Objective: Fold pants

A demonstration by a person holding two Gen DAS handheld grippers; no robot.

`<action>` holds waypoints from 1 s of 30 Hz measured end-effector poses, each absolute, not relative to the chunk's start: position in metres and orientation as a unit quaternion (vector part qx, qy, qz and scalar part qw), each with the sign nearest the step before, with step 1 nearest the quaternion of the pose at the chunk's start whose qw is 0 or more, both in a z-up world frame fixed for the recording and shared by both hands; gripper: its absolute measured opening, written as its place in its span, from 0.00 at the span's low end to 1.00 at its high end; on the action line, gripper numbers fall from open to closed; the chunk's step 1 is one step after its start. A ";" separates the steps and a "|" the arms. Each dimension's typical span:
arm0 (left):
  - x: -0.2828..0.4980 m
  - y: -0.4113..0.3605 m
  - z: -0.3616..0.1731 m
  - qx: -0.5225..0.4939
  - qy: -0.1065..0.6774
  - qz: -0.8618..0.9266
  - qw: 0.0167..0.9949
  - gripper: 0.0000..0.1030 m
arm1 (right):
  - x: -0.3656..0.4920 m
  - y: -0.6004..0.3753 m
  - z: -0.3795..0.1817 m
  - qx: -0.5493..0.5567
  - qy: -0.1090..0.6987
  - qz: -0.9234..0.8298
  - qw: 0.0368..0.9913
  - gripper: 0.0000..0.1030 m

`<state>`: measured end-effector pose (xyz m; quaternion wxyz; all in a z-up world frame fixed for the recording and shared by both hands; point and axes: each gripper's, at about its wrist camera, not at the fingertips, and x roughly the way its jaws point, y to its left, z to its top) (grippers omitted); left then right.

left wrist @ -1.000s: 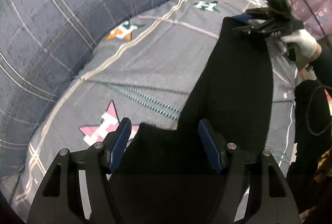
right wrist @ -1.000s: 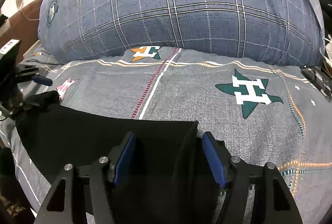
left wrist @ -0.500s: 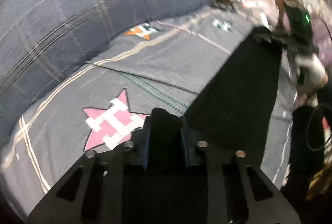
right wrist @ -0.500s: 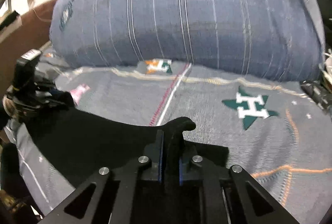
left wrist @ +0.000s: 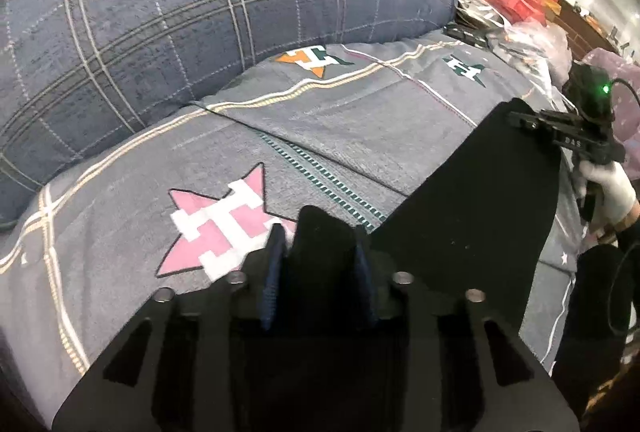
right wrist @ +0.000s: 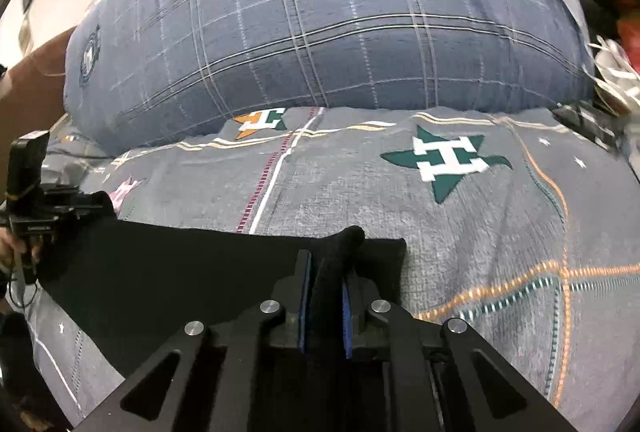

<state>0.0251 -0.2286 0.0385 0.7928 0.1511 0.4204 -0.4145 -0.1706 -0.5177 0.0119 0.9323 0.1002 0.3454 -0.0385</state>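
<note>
Black pants (left wrist: 480,200) lie stretched in a long strip across the grey star-print bedsheet (left wrist: 340,120). My left gripper (left wrist: 320,244) has a thick bunch of one end of the pants between its blue pads, which touch it on both sides while the jaws are opening. In the right wrist view my right gripper (right wrist: 325,264) is shut on a raised fold at the other end of the pants (right wrist: 180,264). Each gripper shows in the other's view: the right gripper (left wrist: 560,124), held by a white-gloved hand (left wrist: 612,192), and the left gripper (right wrist: 80,204) at the strip's far end.
A big blue plaid pillow (right wrist: 320,24) walls off the back of the bed. Red and white clutter (left wrist: 512,0) is piled past the pillow at the bed's end. A dark-clothed leg (left wrist: 592,312) stands at the bed's near edge.
Both grippers went from open over the pants' ends to closed on pinched fabric. The left jaws have since widened a little around their bunch. The left wrist has rolled.
</note>
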 end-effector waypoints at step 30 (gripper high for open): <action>-0.016 0.012 0.065 -0.140 0.425 -0.170 0.878 0.60 | -0.126 -0.378 0.076 0.101 0.332 0.143 0.927 0.63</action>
